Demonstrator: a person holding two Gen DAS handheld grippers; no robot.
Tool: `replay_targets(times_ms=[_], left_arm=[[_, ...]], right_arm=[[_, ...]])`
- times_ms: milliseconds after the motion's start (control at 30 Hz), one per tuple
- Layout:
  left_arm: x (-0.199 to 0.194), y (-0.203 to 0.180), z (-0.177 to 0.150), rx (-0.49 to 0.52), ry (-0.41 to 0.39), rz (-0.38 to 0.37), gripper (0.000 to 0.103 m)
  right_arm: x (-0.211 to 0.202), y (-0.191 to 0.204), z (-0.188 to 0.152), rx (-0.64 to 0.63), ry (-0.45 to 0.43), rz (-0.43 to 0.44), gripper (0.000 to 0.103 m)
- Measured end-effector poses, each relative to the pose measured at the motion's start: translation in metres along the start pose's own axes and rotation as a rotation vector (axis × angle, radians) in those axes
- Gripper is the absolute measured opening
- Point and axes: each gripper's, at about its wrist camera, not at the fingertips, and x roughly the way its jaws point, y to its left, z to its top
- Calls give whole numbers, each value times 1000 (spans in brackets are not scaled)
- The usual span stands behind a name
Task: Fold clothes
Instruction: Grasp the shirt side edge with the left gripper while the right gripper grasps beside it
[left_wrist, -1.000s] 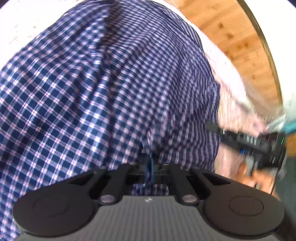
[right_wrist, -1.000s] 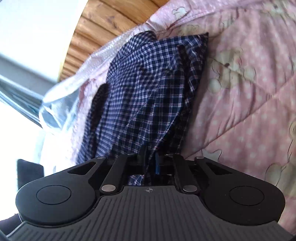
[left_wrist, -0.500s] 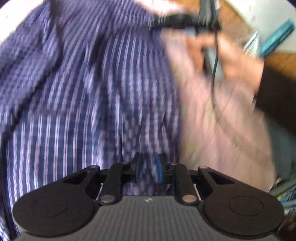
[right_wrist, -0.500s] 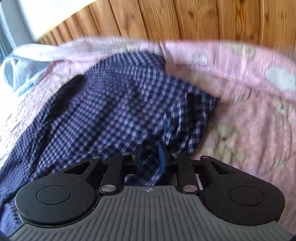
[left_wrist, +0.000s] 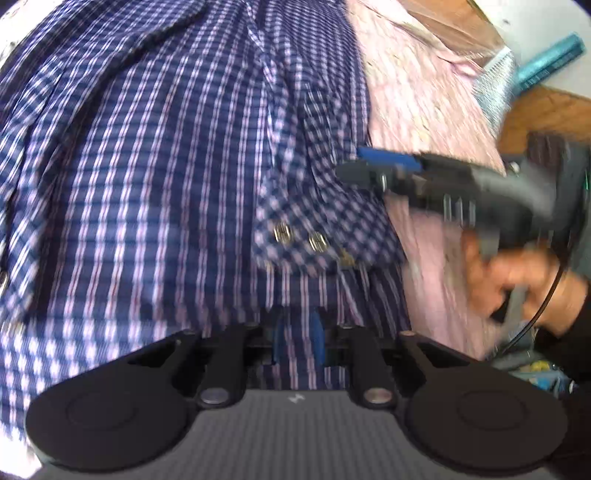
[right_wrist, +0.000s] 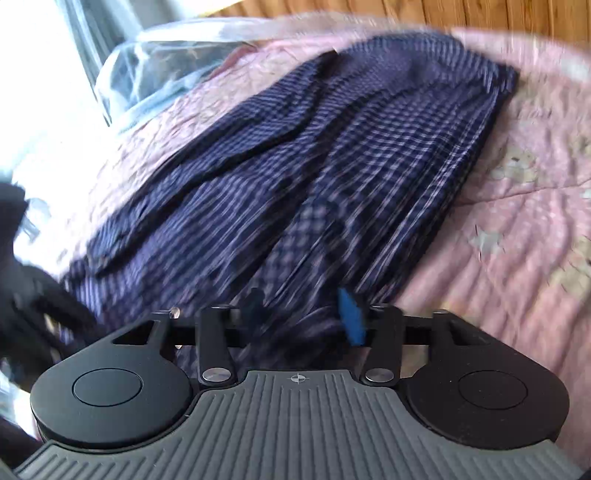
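Note:
A navy and white checked shirt (left_wrist: 166, 166) lies spread on a pink quilt (left_wrist: 417, 92). Its cuff with metal snaps (left_wrist: 299, 236) lies just ahead of my left gripper. My left gripper (left_wrist: 298, 338) has its blue pads close together with shirt fabric between them. My right gripper (right_wrist: 303, 315) is open over the shirt's near edge (right_wrist: 332, 184), with fabric lying loose between its spread fingers. In the left wrist view the right gripper (left_wrist: 443, 181) hovers at the shirt's right edge, held by a hand.
The pink quilt (right_wrist: 517, 240) with bear prints extends to the right. A clear plastic bag (right_wrist: 155, 74) lies at the far left by a bright window. A wooden wall (right_wrist: 498, 14) runs behind. A teal object (left_wrist: 546, 55) sits at upper right.
My right gripper has opened and let go of the shirt edge it held. The shirt has dropped flatter onto the quilt. My left gripper's pads stand slightly wider on the fabric.

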Motion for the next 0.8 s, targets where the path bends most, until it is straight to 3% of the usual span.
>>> replay_targets(times_ms=[67, 167, 300, 400, 533, 567, 700, 800], left_arm=[[-24, 9, -13, 34, -13, 11, 32], [-74, 39, -30, 32, -101, 57, 43], [-131, 108, -52, -165, -242, 83, 50], [-150, 162, -56, -322, -278, 83, 56], [-149, 212, -65, -429, -251, 31, 59], [-148, 216, -64, -436, -266, 0, 66], [-134, 213, -59, -415, -251, -65, 69], [-118, 206, -56, -382, -225, -86, 65]], right_arm=[[-15, 15, -15, 38, 8, -41, 66], [-43, 11, -32, 281, -22, -42, 65], [-63, -6, -61, 617, -56, 23, 64], [-64, -7, -91, 808, -62, 93, 62], [-66, 12, -116, 875, -83, 94, 59], [-66, 17, -120, 891, -87, 105, 59], [-56, 37, -124, 892, -55, 156, 59], [-57, 45, -127, 901, -74, 120, 51]])
